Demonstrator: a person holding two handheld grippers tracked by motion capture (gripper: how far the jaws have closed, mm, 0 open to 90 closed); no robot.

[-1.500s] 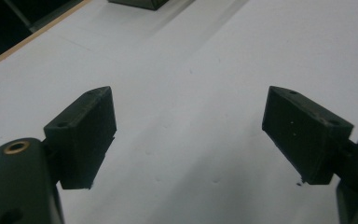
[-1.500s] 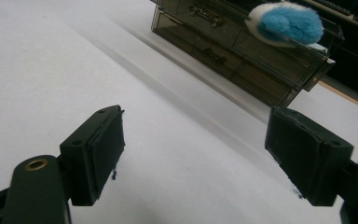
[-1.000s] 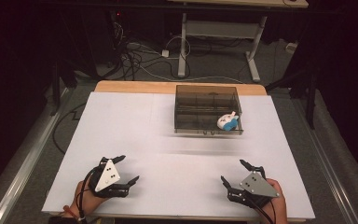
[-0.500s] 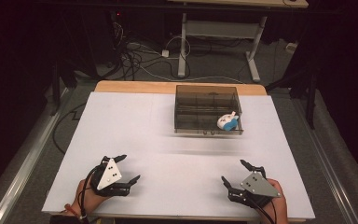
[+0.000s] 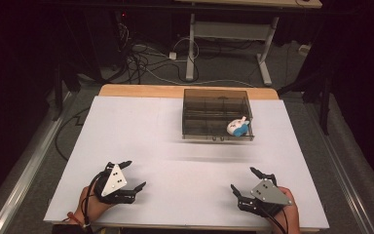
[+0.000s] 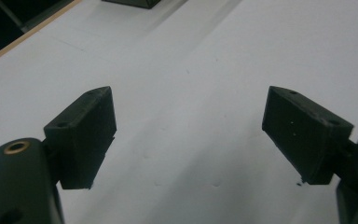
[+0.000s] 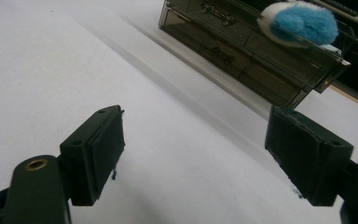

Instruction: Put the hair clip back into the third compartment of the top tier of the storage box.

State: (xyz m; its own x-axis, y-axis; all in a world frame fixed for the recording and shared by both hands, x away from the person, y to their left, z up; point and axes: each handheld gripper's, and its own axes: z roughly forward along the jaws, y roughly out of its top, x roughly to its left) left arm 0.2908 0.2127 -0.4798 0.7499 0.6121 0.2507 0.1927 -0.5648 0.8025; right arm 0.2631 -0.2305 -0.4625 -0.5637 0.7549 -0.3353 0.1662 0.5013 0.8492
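Observation:
A smoked see-through drawer box [image 5: 209,114] stands at the far middle of the white table [image 5: 141,136]. A blue and white plush toy [image 5: 237,127] rests at its front right corner; in the right gripper view the toy [image 7: 303,23] appears to lie on top of the box [image 7: 233,44]. My left gripper [image 5: 134,174] is open near the front left edge, with bare table between its fingers [image 6: 86,135]. My right gripper [image 5: 242,178] is open near the front right edge, pointing toward the box, nothing between its fingers [image 7: 98,154].
A wooden strip [image 5: 141,90] shows along the table's far edge. Beyond it lie floor cables [image 5: 141,58] and a desk frame [image 5: 229,34]. A corner of the box [image 6: 130,3] sits at the top of the left gripper view. Metal rails [image 5: 24,170] flank the table.

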